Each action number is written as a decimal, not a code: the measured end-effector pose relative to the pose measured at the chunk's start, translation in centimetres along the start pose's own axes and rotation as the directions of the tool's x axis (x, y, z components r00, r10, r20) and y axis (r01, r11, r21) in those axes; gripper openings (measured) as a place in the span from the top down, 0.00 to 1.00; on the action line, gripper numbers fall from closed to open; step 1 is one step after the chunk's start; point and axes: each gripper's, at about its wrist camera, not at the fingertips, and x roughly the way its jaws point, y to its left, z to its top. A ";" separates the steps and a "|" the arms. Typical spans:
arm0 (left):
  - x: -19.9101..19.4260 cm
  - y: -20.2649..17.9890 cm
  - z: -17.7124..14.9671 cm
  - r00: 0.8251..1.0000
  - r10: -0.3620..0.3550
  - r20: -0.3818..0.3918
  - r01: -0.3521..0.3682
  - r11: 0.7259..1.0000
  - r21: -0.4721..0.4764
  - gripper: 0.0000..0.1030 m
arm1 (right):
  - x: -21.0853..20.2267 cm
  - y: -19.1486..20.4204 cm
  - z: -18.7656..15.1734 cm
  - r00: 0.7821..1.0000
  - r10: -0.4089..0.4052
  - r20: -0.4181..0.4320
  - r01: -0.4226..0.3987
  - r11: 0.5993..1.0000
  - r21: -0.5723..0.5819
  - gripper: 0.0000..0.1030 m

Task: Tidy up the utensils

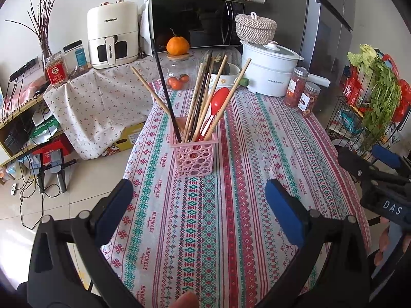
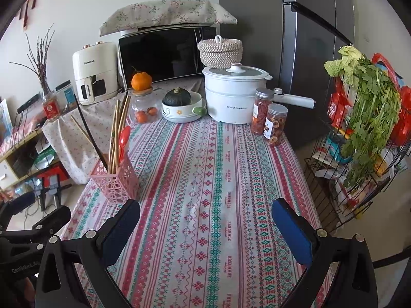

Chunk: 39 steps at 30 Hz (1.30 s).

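Note:
A pink perforated utensil holder [image 1: 194, 157] stands on the patterned tablecloth [image 1: 231, 205]. It holds several wooden chopsticks [image 1: 232, 90], a black chopstick [image 1: 164, 87] and a red spoon [image 1: 217, 101]. My left gripper [image 1: 199, 205] is open and empty, a little in front of the holder. The holder also shows in the right wrist view [image 2: 117, 179] at the left. My right gripper [image 2: 205, 227] is open and empty over the cloth, to the right of the holder. The right gripper also shows in the left wrist view [image 1: 380, 169] at the right edge.
At the table's far end stand a glass jar [image 2: 143, 107] with an orange on top, a bowl with a squash [image 2: 179, 106], a white pot [image 2: 236, 95] and two snack jars [image 2: 269, 123]. A wire rack with greens [image 2: 359, 128] stands right of the table.

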 end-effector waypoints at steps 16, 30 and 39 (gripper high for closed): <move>-0.1 -0.2 -0.1 1.000 0.003 -0.002 -0.003 1.000 0.004 0.01 | 0.0 -0.1 -0.1 1.000 0.001 -0.007 -0.001 1.000 0.012 0.00; 0.1 0.0 -0.1 1.000 0.001 -0.011 -0.001 1.000 0.009 0.01 | 0.2 -0.1 -0.3 1.000 0.000 -0.013 0.000 1.000 0.011 0.00; 0.1 0.0 -0.1 1.000 0.003 -0.011 -0.003 1.000 0.010 0.01 | 0.3 -0.1 -0.4 1.000 0.000 -0.015 0.000 1.000 0.012 0.00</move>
